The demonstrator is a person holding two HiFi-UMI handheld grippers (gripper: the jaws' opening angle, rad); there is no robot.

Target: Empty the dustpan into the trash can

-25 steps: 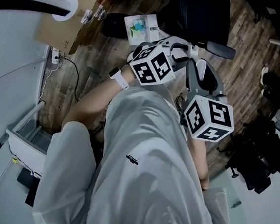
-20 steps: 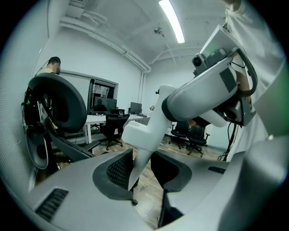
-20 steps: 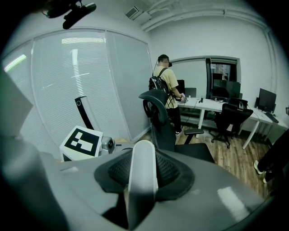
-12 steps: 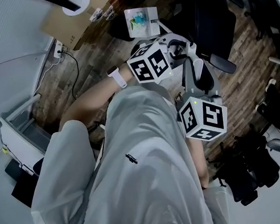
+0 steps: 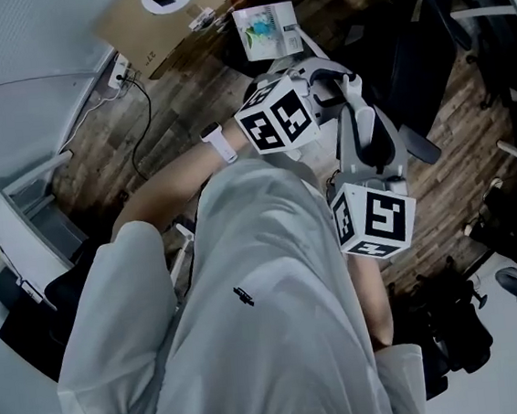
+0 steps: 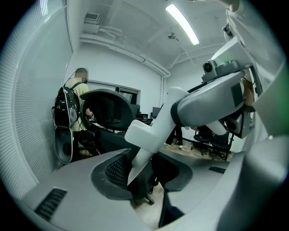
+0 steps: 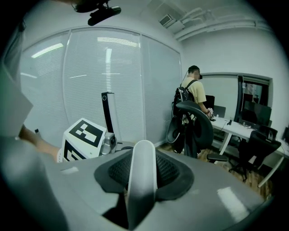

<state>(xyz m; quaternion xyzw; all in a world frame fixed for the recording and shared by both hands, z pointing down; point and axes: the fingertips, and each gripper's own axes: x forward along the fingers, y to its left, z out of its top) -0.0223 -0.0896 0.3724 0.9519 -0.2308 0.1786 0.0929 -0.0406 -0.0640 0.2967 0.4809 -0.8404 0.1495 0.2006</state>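
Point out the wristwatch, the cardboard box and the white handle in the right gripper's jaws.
wristwatch [image 5: 220, 144]: head view, on its white band at the wrist.
cardboard box [image 5: 139, 32]: head view, on its brown top face.
white handle [image 7: 142, 173]: right gripper view, on its shaft between the jaws.

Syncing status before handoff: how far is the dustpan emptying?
Done: nothing shows as emptied. In hand: right claw grips a white handle; left claw has just been opening, a white tapered piece between its jaws. Left: the emptying itself; no trash can in view.
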